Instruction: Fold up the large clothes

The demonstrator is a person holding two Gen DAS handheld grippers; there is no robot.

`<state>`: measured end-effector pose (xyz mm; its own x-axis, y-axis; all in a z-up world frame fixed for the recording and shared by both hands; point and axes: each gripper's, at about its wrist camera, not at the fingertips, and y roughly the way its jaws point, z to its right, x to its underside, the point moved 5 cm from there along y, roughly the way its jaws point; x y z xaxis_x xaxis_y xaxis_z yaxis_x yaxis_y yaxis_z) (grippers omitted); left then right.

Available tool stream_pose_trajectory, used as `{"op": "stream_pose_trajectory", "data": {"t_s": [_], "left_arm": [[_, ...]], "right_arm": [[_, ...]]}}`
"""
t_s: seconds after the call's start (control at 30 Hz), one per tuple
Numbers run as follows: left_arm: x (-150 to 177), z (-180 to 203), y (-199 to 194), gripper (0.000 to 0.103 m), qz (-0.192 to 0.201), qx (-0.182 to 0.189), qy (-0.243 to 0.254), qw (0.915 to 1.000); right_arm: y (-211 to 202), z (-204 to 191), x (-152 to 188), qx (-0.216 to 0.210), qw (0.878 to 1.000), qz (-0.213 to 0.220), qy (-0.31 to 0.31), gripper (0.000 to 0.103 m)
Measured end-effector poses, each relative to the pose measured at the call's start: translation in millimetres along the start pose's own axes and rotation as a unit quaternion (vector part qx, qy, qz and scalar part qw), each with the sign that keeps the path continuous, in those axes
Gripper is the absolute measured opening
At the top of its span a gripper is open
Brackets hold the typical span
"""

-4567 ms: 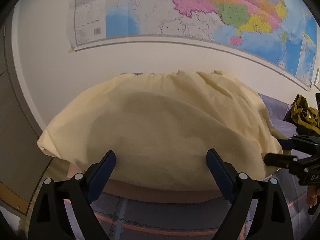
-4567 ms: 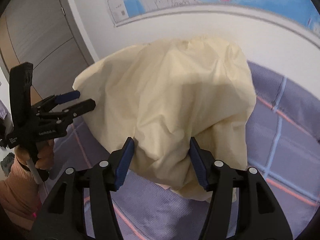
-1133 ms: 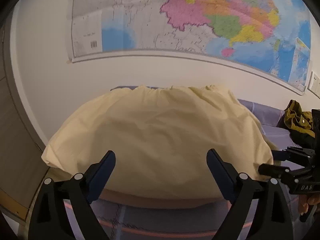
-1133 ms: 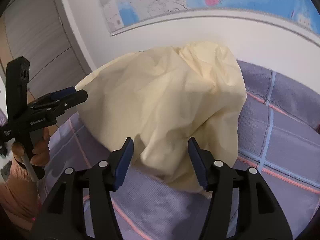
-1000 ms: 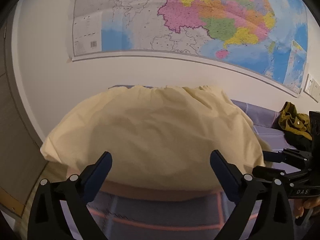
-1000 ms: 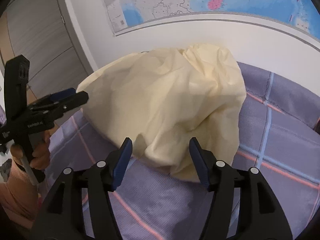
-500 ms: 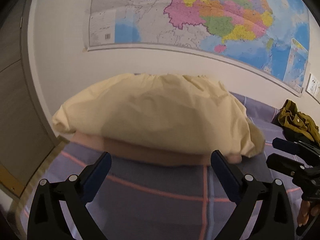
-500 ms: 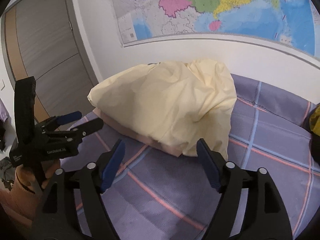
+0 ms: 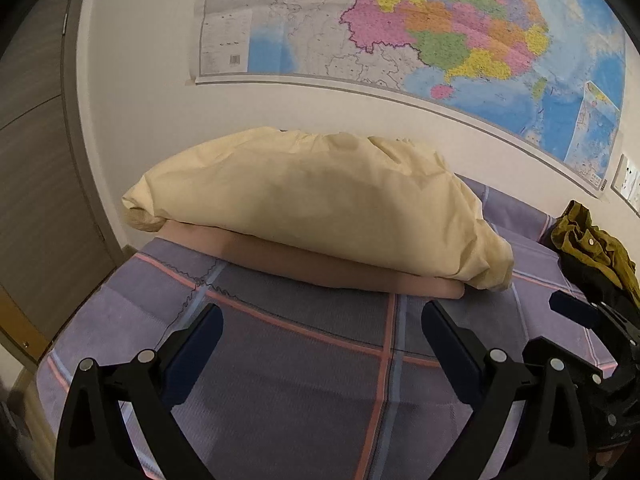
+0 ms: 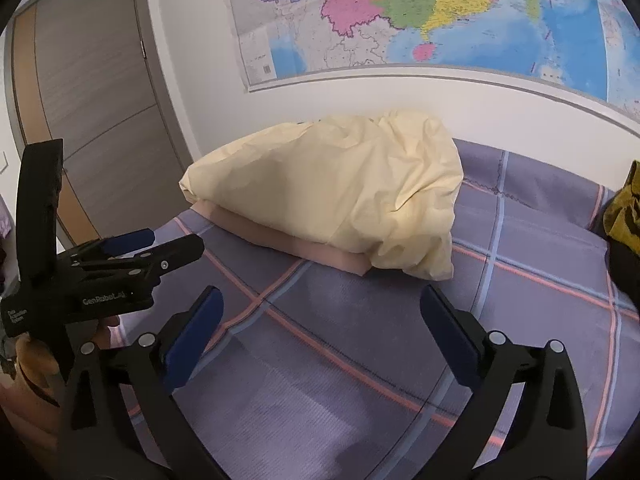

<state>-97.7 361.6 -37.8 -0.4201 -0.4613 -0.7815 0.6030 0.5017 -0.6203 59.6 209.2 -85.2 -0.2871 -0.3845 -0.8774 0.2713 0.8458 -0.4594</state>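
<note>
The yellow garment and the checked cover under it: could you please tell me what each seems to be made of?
The yellow garment looks like thin, matte woven cloth, perhaps cotton: it holds fine crisp creases and puffs up lightly over a pink layer beneath it. The checked cover looks like a thicker ribbed or knitted textile, matte purple with pink and blue stripes; the exact fibre cannot be told.

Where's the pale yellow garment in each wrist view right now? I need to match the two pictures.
Left wrist: the pale yellow garment fills the middle, lying on a pink folded layer beyond the open left gripper.
Right wrist: the garment lies centre, slightly left, beyond the open right gripper.
Shared landmark: the wall map above it.
</note>
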Motion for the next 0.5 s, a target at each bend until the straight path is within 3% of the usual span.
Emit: {"op": "stream_pose_trajectory", "data": {"t_s": [0.5], "left_arm": [[3.7,3.7,-17.2,0.096,0.008,-0.016,0.000,0.9998]], "right_arm": [[-14.6,-11.3,8.8,-0.013,1.000,0.005,-0.002,0.097]]}}
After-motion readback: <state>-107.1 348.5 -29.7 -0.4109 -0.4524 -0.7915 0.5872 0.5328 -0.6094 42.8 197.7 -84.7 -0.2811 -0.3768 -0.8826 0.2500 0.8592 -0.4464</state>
